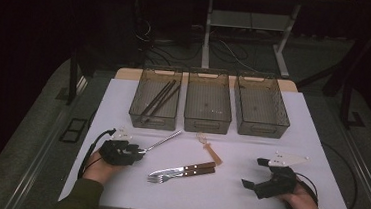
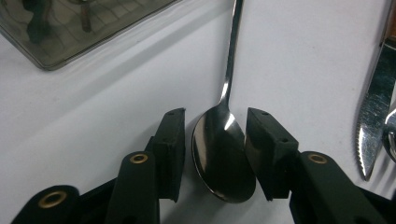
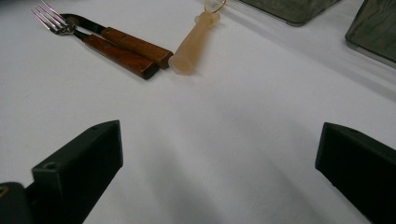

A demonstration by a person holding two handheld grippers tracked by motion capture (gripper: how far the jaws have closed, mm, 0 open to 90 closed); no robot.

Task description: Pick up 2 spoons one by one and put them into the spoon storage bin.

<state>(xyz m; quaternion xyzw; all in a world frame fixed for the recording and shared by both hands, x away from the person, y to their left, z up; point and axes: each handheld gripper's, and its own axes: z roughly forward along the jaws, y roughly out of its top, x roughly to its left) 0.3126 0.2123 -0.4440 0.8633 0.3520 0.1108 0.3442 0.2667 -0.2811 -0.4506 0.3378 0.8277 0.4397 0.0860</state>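
A metal spoon [image 1: 163,140] lies on the white table [image 1: 123,99], its bowl toward the person's left hand. My left gripper [image 1: 137,153] is low over that bowl. In the left gripper view the spoon's bowl [image 2: 224,154] sits between the two black jaws of the left gripper [image 2: 215,119]; the right pad is at the bowl's edge and a thin gap shows on the left side, so it is open. My right gripper [image 1: 254,172] rests at the front right, open wide, with bare table between the jaws of the right gripper [image 3: 219,135].
A wooden-handled fork and knife [image 1: 183,171] lie side by side at the table's middle, with an amber-handled utensil [image 1: 210,149] behind them. Three smoky bins stand in a row at the back: left bin [image 1: 153,119] with dark chopsticks [image 1: 160,97], middle bin [image 1: 207,125], right bin [image 1: 261,129].
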